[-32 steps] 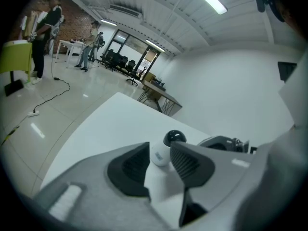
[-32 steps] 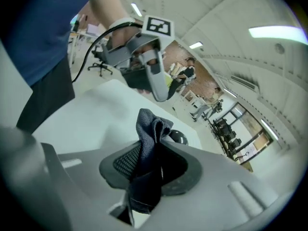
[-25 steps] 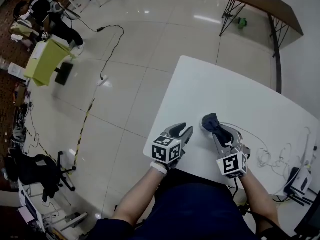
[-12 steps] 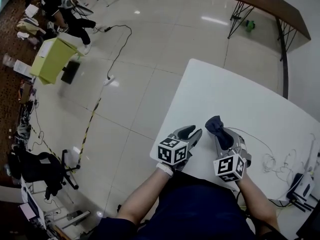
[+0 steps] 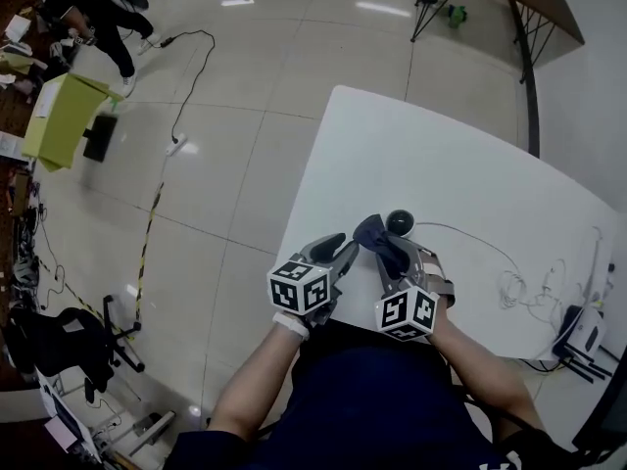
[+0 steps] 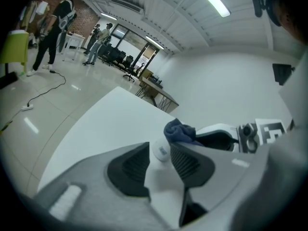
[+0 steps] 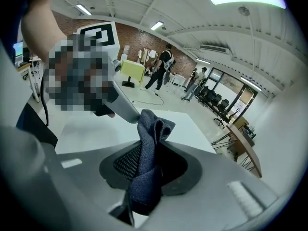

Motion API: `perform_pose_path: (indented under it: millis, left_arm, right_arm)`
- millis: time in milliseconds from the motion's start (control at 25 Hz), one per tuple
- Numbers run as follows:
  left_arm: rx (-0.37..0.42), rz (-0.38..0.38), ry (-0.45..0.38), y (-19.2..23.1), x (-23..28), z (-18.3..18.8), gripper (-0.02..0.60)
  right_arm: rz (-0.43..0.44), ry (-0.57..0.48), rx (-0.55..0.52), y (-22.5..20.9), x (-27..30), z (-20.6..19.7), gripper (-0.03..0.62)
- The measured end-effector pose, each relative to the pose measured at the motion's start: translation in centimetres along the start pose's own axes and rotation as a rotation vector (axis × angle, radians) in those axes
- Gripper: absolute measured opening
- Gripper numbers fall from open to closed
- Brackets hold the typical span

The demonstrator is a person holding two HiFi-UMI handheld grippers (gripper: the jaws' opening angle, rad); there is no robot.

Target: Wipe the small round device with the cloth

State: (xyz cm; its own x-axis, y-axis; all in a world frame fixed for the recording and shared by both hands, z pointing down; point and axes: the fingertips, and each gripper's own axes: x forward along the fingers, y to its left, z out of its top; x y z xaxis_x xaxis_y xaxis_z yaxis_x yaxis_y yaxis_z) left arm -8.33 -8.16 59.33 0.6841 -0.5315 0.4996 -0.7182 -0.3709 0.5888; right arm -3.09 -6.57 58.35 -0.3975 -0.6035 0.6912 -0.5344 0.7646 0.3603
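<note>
Your left gripper [image 5: 338, 248] points forward and down with its jaws apart. Your right gripper [image 5: 390, 253], just beside it, is clamped on the cloth [image 5: 367, 231]. Both forearms reach forward.

The lower end of the cloth [image 7: 150, 129] was buried between the pads of the right gripper [image 7: 147, 160]. In the left gripper view, the jaw tips of the left gripper [image 6: 159, 159] covered the bottom of the small round device [image 6: 160, 149], and the mark on it was too small to read. The head view's bottom edge cut off the person's arms [image 5: 263, 380] and its right edge the table [image 5: 411, 155]. The distant people [image 6: 57, 28] were too small to describe.
</note>
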Motion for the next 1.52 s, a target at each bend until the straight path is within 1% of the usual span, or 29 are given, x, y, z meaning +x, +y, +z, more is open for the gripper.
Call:
perform_pose_path:
  millis: [80, 160, 240, 280, 320, 400, 480, 560, 640, 720, 800, 840, 920, 960, 1000, 1120, 1240, 1320, 1360, 1440, 1520]
  left_arm:
    - [-0.013, -0.003, -0.002, 0.5, -0.3, -0.3, 0.137]
    - [-0.03, -0.011, -0.008, 0.8, -0.6, -0.5, 0.137]
    - [-0.048, -0.034, -0.017, 0.7, -0.9, -0.5, 0.137]
    - [-0.059, -0.057, -0.024, 0.6, -1.0, -0.5, 0.141]
    - [-0.072, -0.088, -0.035, 0.3, -1.2, -0.4, 0.144]
    - [-0.112, -0.176, -0.069, -0.5, -1.7, 0.2, 0.148]
    - [-0.145, -0.269, -0.107, -1.4, -2.4, 1.1, 0.152]
    - [-0.154, -0.344, -0.132, -2.3, -2.8, 2.1, 0.166]
    - [-0.164, -0.423, -0.146, -3.7, -3.0, 3.0, 0.21]
    - [-0.183, -0.526, -0.151, -5.8, -3.2, 3.8, 0.258]
    - [-0.172, -0.615, -0.13, -8.1, -3.1, 4.2, 0.279]
    - [-0.151, -0.646, -0.111, -9.1, -3.0, 4.1, 0.279]
    - [-0.1, -0.685, -0.076, -10.6, -2.9, 3.7, 0.274]
    - [-0.081, -0.693, -0.066, -11.0, -2.8, 3.5, 0.22]
    - [-0.071, -0.693, -0.061, -11.2, -2.6, 3.3, 0.156]
    - [-0.058, -0.667, -0.062, -11.2, -2.1, 3.1, 0.111]
    - [-0.007, -0.631, -0.06, -11.2, -1.8, 3.6, 0.097]
    - [0.05, -0.597, -0.039, -10.9, -1.2, 4.0, 0.095]
    - [0.084, -0.578, -0.015, -10.6, -0.7, 4.1, 0.094]
    - [0.166, -0.548, 0.058, -10.5, 0.7, 3.9, 0.092]
    - [0.269, -0.52, 0.138, -10.8, 2.0, 3.6, 0.089]
  right_arm:
    - [0.026, 0.018, 0.025, 0.8, 0.7, -0.6, 0.106]
    - [0.055, 0.033, 0.08, 1.3, 1.1, -1.2, 0.106]
    - [0.098, 0.011, 0.179, 1.4, 1.0, -1.2, 0.106]
    - [0.125, -0.024, 0.247, 1.4, 0.7, -0.7, 0.106]
    - [0.155, -0.071, 0.327, 1.3, 0.3, -0.1, 0.106]
    - [0.213, -0.16, 0.513, 0.8, -0.5, 1.0, 0.106]
    - [0.269, -0.214, 0.729, -0.3, -1.2, 1.5, 0.106]
    - [0.348, -0.286, 0.954, -1.7, -2.2, 2.2, 0.106]
    - [0.451, -0.38, 1.14, -3.0, -3.5, 3.0, 0.106]
    - [0.55, -0.465, 1.278, -3.8, -4.6, 3.5, 0.107]
    - [0.623, -0.533, 1.359, -4.3, -5.5, 3.8, 0.109]
    - [0.649, -0.556, 1.379, -4.3, -5.8, 4.0, 0.112]
    - [0.686, -0.584, 1.406, -4.2, -6.2, 4.3, 0.122]
    - [0.697, -0.593, 1.42, -4.1, -6.3, 4.4, 0.128]
    - [0.703, -0.603, 1.434, -4.1, -6.5, 4.4, 0.138]
    - [0.697, -0.634, 1.457, -4.3, -6.8, 4.1, 0.178]
    - [0.645, -0.659, 1.457, -5.1, -7.2, 3.5, 0.192]
    - [0.582, -0.666, 1.473, -5.9, -7.3, 2.5, 0.192]
    - [0.543, -0.664, 1.486, -6.4, -7.3, 1.7, 0.192]
    - [0.462, -0.655, 1.519, -7.2, -7.1, 0.0, 0.19]
    - [0.376, -0.644, 1.543, -7.9, -7.1, -1.8, 0.187]
